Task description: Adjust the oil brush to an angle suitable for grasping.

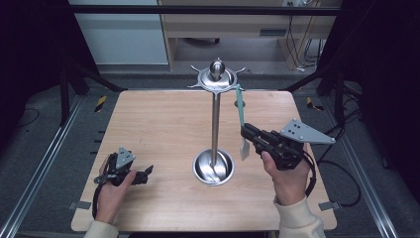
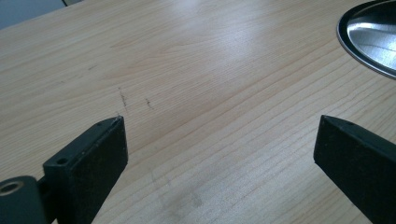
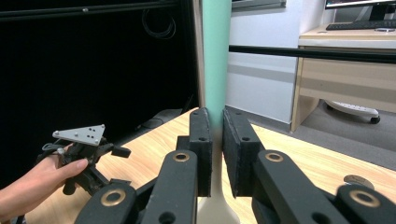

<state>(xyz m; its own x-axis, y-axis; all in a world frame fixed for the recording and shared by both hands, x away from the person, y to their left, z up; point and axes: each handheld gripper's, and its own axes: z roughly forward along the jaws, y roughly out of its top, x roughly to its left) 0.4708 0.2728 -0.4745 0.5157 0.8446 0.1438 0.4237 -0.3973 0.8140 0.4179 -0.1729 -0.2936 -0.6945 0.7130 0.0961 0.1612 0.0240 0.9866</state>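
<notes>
A: Start close in. What is the right gripper (image 1: 246, 132) doing?

B: Its jaws are clamped on a spatula (image 3: 216, 60) with a mint-green handle. In the right gripper view the handle rises straight up from between the pads, and a whitish blade shows just below them.

A: And from above?

B: The spatula hangs upright from a hook on the metal stand (image 1: 216, 99), its blade (image 1: 243, 149) just under the jaws and above the table (image 1: 158, 119).

A: Any writing or labels?

B: None that I can read.

A: The left gripper (image 1: 146, 173)?

B: Jaws wide apart, bare wood between them, resting low at the table. Beyond its right jaw sits the stand's round steel base dish (image 2: 371, 35), shiny; I can't tell whether anything lies in it.
</notes>
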